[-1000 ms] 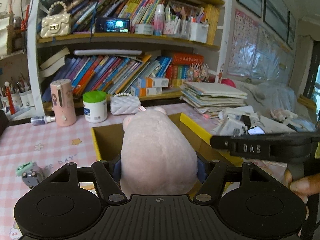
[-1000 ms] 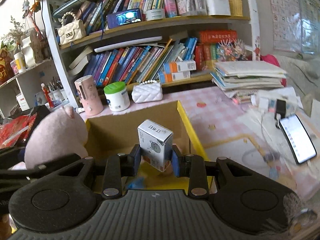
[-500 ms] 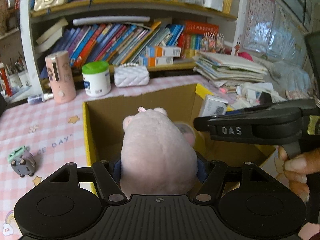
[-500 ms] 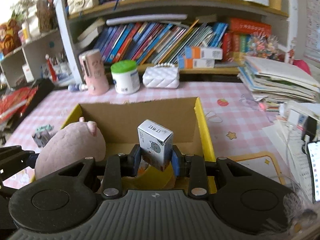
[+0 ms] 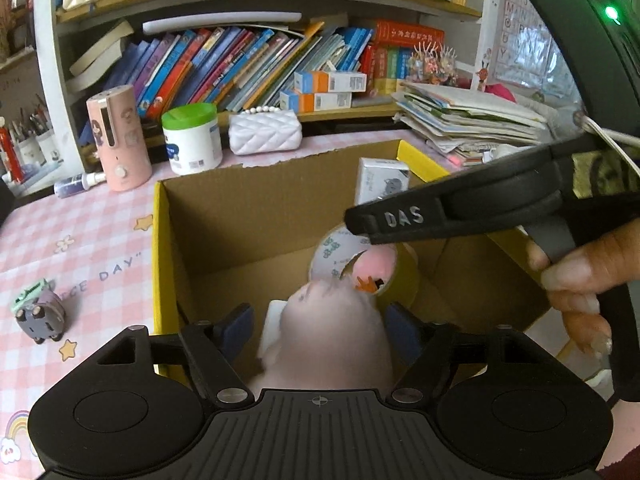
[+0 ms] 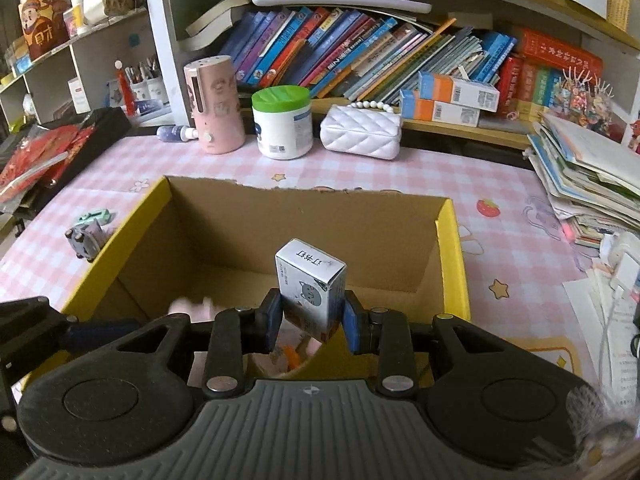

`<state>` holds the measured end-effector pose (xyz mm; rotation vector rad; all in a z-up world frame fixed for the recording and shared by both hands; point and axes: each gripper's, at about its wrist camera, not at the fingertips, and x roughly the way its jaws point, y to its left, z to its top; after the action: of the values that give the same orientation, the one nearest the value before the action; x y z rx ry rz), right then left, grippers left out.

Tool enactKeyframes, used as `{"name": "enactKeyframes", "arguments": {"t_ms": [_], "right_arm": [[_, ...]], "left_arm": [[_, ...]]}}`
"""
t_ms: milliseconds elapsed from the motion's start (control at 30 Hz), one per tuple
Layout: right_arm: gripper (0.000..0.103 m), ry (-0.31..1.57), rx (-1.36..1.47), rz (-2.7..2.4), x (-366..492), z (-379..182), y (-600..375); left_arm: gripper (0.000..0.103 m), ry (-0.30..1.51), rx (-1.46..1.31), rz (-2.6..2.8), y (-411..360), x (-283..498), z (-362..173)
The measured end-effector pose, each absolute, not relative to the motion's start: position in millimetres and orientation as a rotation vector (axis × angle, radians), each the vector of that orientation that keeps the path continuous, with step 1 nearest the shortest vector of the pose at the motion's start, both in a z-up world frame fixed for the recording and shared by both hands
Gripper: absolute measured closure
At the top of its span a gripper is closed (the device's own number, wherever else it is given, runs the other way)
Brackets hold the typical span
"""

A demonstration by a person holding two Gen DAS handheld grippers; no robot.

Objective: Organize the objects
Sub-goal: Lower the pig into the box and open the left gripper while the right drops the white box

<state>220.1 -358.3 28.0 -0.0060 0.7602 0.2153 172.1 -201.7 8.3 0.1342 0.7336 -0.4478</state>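
In the left wrist view the left gripper (image 5: 318,326) is inside the mouth of the cardboard box (image 5: 256,200), and its blue pads (image 5: 237,326) stand apart on either side of the pink plush toy (image 5: 336,340); the left pad is clearly off the plush, the right one just beside it, so the jaws look spread and the toy, blurred as if dropping, seems released rather than held. It points down toward a roll of tape (image 5: 340,252) lying on the box floor, which suggests the box is the collecting place. The right gripper (image 5: 452,208) crosses above the box from the right with a small white box (image 5: 382,180) showing behind it. A small toy car (image 5: 38,316) sits outside on the pink checked tablecloth (image 5: 80,240), probably waiting its turn. In the right wrist view the right gripper (image 6: 312,320) is closed on the small white box (image 6: 310,286), gripping its lower sides so it stands upright, slightly tilted, over the open cardboard box (image 6: 304,220); that hold leaves it ready to be lowered in. A blurred pink shape (image 6: 192,308) by the left gripper's arm is likely the plush
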Motion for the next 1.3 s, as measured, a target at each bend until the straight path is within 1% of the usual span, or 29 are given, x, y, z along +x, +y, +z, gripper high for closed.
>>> {"name": "enactKeyframes", "arguments": {"t_ms": [133,200,267,367,533,767,867,933,1000,1167,1200,1267,1300], "right_arm": [[0.074,0.742,-0.025,0.248,226,32,-350],[0.074,0.742,-0.034,0.259,229,33,-345],[0.074,0.746,-0.05,0.273,233,32,-340],[0.074,0.778,-0.095,0.296,240,24,-330],[0.074,0.953,-0.124,0.317,256,-2,-323],[0.073,0.944,-0.126,0.308,254,-1,-323],[0.061,0.885,-0.116,0.287,246,7,-327],[0.058,0.855,-0.087,0.275,240,12,-329],[0.053,0.823,-0.057,0.254,233,18,-332],[0.044,0.729,-0.003,0.183,206,35,-339],[0.039,0.707,0.006,0.163,200,39,-341],[0.033,0.658,0.014,0.113,185,47,-343],[0.033,0.636,0.016,0.094,178,50,-344]], "left_arm": [[0.026,0.717,0.139,-0.442,-202,170,12],[0.022,0.707,0.139,-0.437,-201,168,15],[0.02,0.697,0.135,-0.43,-200,167,16],[0.019,0.698,0.133,-0.424,-200,166,16],[0.019,0.7,0.125,-0.407,-197,166,15],[0.018,0.69,0.119,-0.394,-194,164,16],[0.017,0.675,0.113,-0.39,-192,161,19],[0.015,0.662,0.107,-0.39,-190,159,22],[0.015,0.644,0.098,-0.39,-187,155,25],[0.014,0.603,0.077,-0.391,-178,143,35],[0.014,0.591,0.074,-0.391,-176,140,37],[0.013,0.573,0.067,-0.392,-172,133,40],[0.013,0.565,0.064,-0.394,-169,131,42]]}}
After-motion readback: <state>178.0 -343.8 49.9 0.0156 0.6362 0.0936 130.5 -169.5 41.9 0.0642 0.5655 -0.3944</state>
